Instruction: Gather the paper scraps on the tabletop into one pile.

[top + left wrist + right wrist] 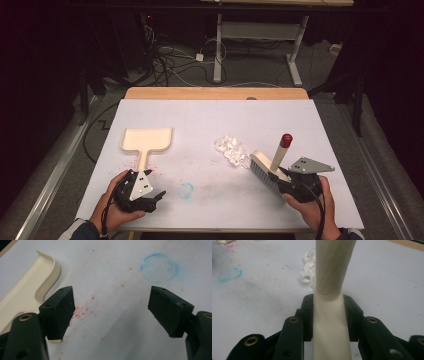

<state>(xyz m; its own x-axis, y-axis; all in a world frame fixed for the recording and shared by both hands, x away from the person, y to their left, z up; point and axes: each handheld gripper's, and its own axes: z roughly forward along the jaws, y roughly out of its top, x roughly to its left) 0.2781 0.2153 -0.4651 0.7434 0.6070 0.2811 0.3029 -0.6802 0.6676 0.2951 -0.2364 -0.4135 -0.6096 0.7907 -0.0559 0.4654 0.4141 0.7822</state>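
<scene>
A cream dustpan (pixel 147 140) lies flat at the left of the white table sheet, its handle toward the person; its edge (pixel 27 287) runs along the left of the left gripper view. My left gripper (pixel 159 195) rests just below that handle, open, with bare sheet between its jaws (pixel 111 312). My right gripper (pixel 276 181) is shut on the cream handle (pixel 329 315) of a hand brush (pixel 266 172), whose red-capped handle end (pixel 286 140) points up and away. A pile of white paper scraps (pixel 230 148) lies just left of the brush head; the same scraps (pixel 308 270) sit beyond the handle.
A blue ring mark (pixel 186 190) and red specks (pixel 80 312) stain the sheet between the hands. The table's wooden far edge (pixel 215 93) shows beyond the sheet. Cables and a desk frame (pixel 260 45) lie on the floor behind.
</scene>
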